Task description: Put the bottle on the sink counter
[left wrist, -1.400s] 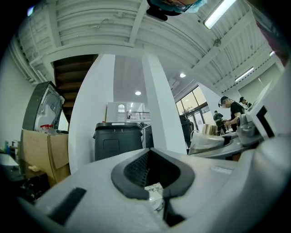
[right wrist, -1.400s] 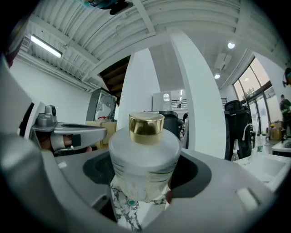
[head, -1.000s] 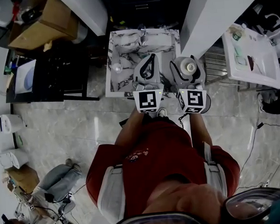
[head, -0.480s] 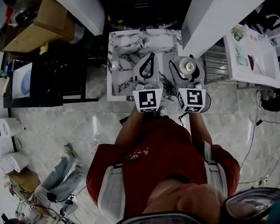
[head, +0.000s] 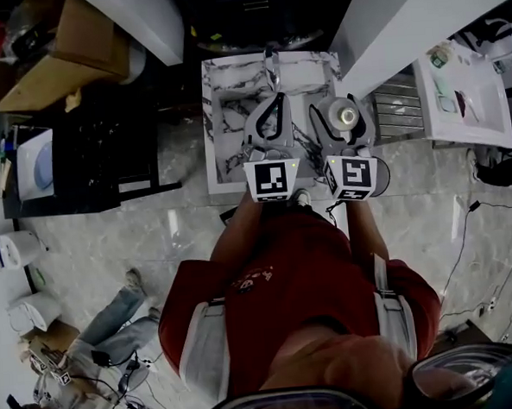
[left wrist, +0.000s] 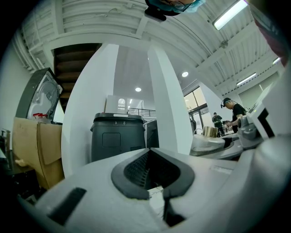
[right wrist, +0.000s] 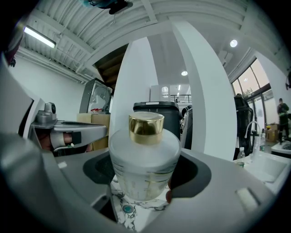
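Note:
A frosted clear bottle [right wrist: 144,164] with a gold cap [head: 347,112] stands upright between the jaws of my right gripper [head: 345,106], which is shut on its body. White marble of the sink counter [right wrist: 136,211] shows just under the bottle. In the head view the dark-veined counter [head: 225,115] with its basin and faucet [head: 270,62] lies below both grippers. My left gripper [head: 275,100] hovers beside the right one over the counter. Its jaws are shut, tips together [left wrist: 157,192], with nothing in them.
A white pillar [head: 418,25] rises just right of the counter. A black table [head: 105,139] and cardboard boxes [head: 65,47] stand to its left. A white table [head: 466,100] is at far right. A black bin [left wrist: 118,136] stands ahead. Another person [head: 100,347] is at lower left.
Both grippers, the right one still carrying the bottle, have moved forward and now hang further in over the marble counter. The person at lower left has shifted.

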`<state>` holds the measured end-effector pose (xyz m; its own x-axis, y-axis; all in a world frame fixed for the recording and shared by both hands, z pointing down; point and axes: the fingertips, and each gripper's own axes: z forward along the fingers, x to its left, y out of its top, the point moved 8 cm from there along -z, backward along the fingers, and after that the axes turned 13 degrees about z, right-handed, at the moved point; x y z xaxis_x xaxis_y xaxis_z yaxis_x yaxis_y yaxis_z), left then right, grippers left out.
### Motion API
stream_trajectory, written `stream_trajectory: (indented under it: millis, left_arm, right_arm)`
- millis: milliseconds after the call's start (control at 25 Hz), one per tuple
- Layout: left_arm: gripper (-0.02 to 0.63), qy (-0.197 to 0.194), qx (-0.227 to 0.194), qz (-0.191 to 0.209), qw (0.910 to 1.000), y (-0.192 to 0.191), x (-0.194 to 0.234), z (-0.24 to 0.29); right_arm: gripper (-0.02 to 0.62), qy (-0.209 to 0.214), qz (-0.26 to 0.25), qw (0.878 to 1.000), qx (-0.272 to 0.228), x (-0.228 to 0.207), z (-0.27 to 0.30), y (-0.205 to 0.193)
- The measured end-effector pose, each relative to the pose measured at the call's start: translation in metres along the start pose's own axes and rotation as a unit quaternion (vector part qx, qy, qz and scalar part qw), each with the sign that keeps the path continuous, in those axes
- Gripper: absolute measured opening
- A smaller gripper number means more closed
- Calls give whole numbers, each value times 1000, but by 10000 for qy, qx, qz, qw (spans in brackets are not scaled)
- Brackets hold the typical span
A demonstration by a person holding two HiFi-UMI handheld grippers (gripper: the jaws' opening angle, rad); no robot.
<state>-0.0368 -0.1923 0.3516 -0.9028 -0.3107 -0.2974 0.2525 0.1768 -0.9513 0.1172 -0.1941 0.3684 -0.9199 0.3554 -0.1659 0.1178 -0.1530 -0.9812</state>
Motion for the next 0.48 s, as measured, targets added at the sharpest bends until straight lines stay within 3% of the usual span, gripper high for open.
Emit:
stream_trajectory:
  millis: [480]
  left_arm:
    - [3,-408,29,-288,9987,-30,32,0]
  right_arm:
    - [342,-462,-55,9989,74,29,20,-17]
